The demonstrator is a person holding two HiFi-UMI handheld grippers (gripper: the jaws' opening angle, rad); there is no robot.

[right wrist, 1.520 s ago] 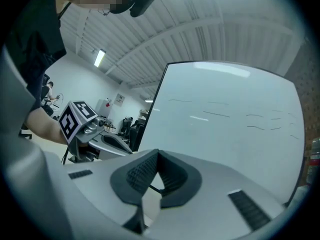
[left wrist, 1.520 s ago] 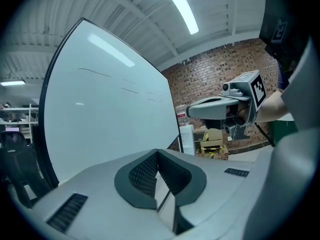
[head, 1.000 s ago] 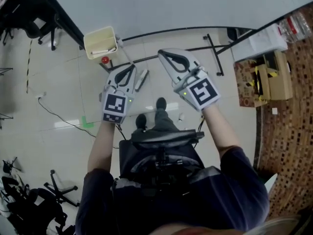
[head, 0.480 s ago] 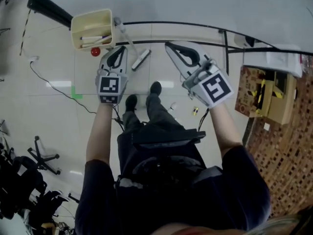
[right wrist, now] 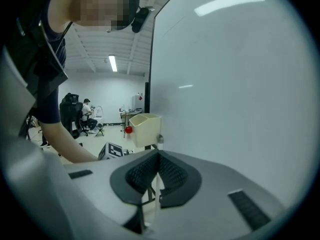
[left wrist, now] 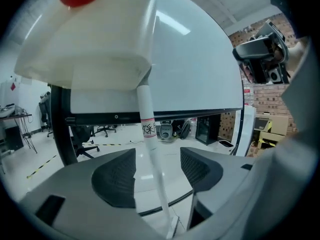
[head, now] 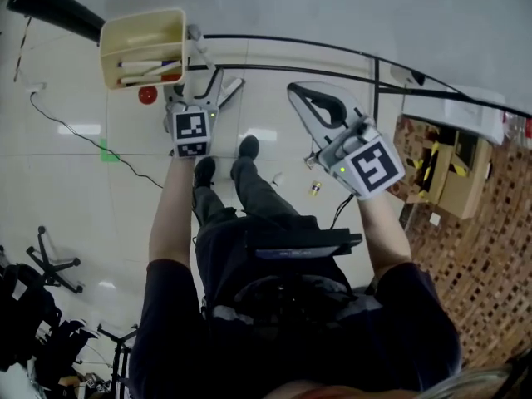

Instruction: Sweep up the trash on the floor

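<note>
A cream dustpan bin (head: 143, 46) stands by the whiteboard's black frame, a red knob (head: 148, 95) beside it. A white broom handle (head: 204, 56) slants from it down to a brush head (head: 230, 90) on the floor. My left gripper (head: 198, 90) has just been opening its jaws; in the left gripper view the handle (left wrist: 149, 149) runs between the spread pads without touching them, under the bin (left wrist: 100, 39). My right gripper (head: 298, 91) hangs to the right, shut and empty (right wrist: 157, 176). Small bits of trash (head: 315, 188) lie on the tiles near the person's shoes.
A large whiteboard (head: 332, 7) on a black wheeled frame fills the space ahead. Cardboard boxes (head: 457, 173) stand on the patterned floor at the right. A black cable (head: 75, 131) crosses the tiles at the left, with office chairs (head: 50, 264) behind.
Both grippers have come down and forward. The left one has reached the broom handle and its jaws have spread open around it. The right one stays shut.
</note>
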